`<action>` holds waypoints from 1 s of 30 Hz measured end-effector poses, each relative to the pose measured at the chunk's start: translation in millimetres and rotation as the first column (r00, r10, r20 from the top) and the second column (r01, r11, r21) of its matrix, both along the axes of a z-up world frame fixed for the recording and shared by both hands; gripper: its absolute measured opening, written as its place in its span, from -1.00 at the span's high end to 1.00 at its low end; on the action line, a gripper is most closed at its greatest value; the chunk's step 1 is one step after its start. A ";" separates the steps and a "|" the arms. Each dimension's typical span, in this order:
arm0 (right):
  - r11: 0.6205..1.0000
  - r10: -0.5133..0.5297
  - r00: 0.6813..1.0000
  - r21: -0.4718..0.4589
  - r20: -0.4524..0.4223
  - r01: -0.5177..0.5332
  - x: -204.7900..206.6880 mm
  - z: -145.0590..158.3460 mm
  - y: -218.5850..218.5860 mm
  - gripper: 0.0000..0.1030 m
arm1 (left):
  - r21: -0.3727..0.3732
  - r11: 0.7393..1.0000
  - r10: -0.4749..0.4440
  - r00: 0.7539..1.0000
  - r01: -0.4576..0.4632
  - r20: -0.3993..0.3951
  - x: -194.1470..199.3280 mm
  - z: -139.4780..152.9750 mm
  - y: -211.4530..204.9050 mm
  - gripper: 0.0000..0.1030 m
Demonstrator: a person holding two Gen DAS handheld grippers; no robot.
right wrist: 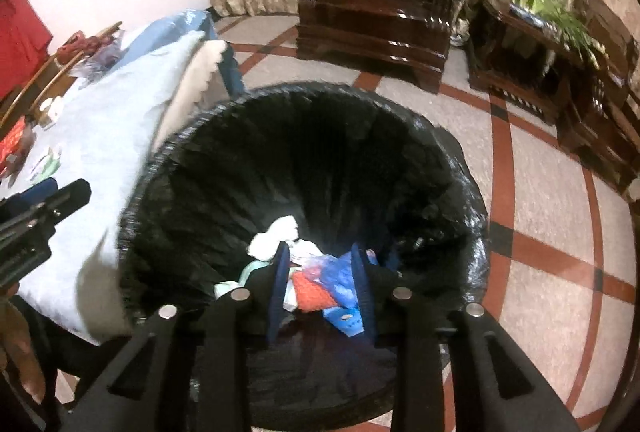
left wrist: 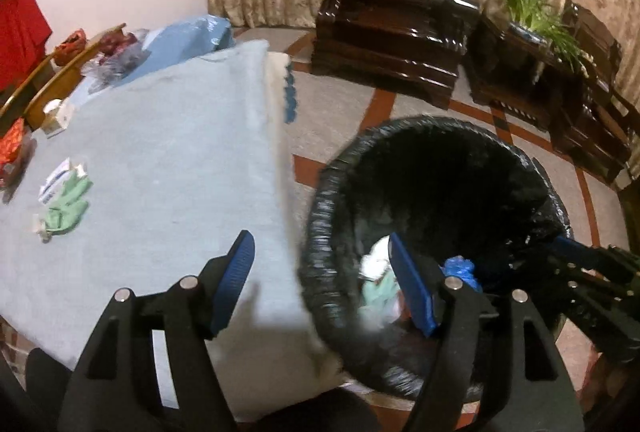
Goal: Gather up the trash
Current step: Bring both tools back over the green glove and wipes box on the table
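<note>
A bin lined with a black bag (left wrist: 320, 232) (right wrist: 168, 167) stands on the floor beside a table with a pale blue cloth (left wrist: 160, 135) (right wrist: 112, 119). Crumpled white, green, blue and orange trash (right wrist: 316, 284) (left wrist: 380, 272) lies in the bin. My left gripper (left wrist: 320, 256) is open and empty, straddling the table edge and the bin's rim. My right gripper (right wrist: 322, 272) is open over the bin, nothing held between its blue pads. Green and white wrappers (left wrist: 66, 199) (right wrist: 44, 163) lie on the cloth at the left.
A small white box (left wrist: 56, 117) and red packets (left wrist: 12, 147) sit at the table's far left. Plastic bags (left wrist: 120, 55) lie at its far end. A dark wooden armchair (left wrist: 396, 11) (right wrist: 376, 3) and a plant stand (left wrist: 532, 43) stand across the tiled floor.
</note>
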State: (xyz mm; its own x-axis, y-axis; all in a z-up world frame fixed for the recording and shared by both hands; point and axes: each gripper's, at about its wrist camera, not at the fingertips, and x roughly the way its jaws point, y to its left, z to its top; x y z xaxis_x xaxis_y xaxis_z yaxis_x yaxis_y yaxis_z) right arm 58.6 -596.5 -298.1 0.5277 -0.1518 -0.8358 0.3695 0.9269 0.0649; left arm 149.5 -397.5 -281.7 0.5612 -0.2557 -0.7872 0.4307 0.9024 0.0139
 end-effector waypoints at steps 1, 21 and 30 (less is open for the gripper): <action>1.000 0.007 1.000 -0.006 0.003 -0.007 0.7 4.3 5.7 0.28 | -0.005 1.000 0.010 1.000 -0.010 0.002 1.5 4.0 9.1 -0.39; 0.980 0.197 0.980 -0.052 0.039 -0.195 63.9 58.8 162.5 -0.11 | -0.064 0.973 0.227 0.971 -0.222 0.079 31.9 71.4 203.7 -0.62; 0.951 0.306 0.951 -0.061 0.038 -0.304 119.4 58.5 245.3 -0.14 | -0.049 0.947 0.321 0.944 -0.318 0.071 54.4 67.6 281.5 -0.67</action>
